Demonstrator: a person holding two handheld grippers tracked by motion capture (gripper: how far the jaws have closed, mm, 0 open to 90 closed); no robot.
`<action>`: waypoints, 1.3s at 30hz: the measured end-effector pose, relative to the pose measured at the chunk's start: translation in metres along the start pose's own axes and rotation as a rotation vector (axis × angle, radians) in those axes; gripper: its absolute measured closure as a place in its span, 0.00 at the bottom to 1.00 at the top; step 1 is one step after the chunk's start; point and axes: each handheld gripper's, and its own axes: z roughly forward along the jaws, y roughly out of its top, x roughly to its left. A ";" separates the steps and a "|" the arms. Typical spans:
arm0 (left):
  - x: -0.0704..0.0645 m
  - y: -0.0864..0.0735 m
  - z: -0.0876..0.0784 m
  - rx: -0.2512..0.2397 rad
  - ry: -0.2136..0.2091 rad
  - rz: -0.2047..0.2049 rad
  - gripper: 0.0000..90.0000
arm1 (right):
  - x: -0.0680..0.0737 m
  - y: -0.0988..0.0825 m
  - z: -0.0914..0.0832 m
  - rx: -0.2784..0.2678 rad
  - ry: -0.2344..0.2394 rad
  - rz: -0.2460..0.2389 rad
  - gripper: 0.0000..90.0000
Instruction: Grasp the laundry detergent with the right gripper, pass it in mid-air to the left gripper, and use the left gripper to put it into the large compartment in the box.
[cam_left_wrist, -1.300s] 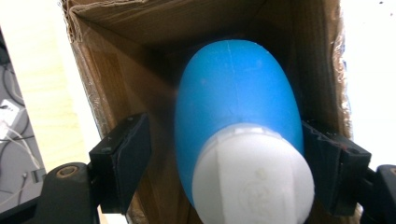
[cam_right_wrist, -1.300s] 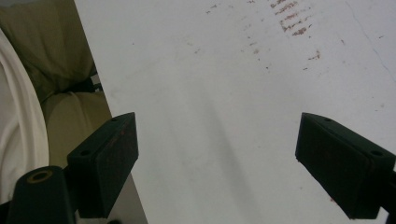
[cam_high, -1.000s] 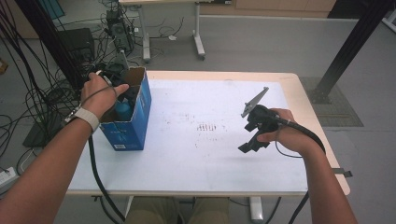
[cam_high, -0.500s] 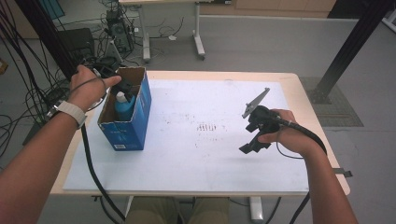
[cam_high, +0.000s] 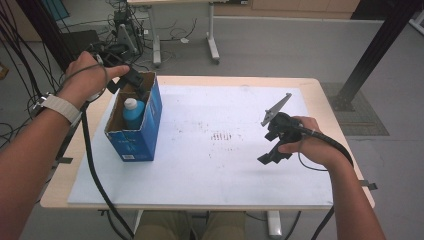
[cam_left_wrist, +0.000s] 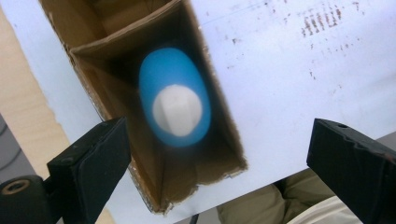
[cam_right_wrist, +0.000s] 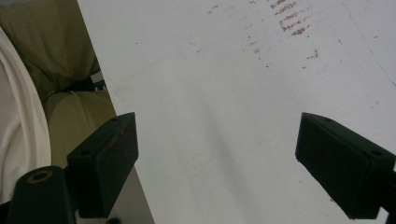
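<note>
A: At the table's left edge, the left gripper (cam_high: 131, 80) hangs above the far end of the box (cam_high: 135, 142), held in the left hand (cam_high: 87, 80). Its jaws have just been opening and stand spread wide, nothing between them.

B: And the bottle (cam_high: 133, 112)?

A: Upright inside the box, white cap up, blue body against the near-side walls. In the left gripper view the bottle (cam_left_wrist: 175, 105) sits below the jaws, between them but well clear of both pads, blurred.

B: The box itself?

A: Blue cardboard, top open, standing on the white mat (cam_high: 215, 165) near its left edge.

B: Moving right?

A: Faint reddish marks (cam_high: 222, 136) at the mat's centre. Then the right gripper (cam_high: 272, 157), held in the right hand (cam_high: 305, 142) low over the mat's right part, pointing down and toward the person. Its jaws too are spread and empty; the right gripper view shows bare mat (cam_right_wrist: 224, 116) between them.
</note>
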 end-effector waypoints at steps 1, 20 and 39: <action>-0.004 0.001 -0.003 -0.002 0.005 0.011 0.07 | 0.000 0.000 0.000 0.001 -0.001 -0.001 0.15; -0.092 0.015 -0.010 -0.010 0.025 0.374 0.07 | 0.005 -0.008 -0.007 -0.001 -0.018 0.025 0.15; -0.127 0.017 0.025 0.009 -0.003 0.669 0.06 | 0.003 -0.019 -0.011 -0.009 -0.026 0.047 0.14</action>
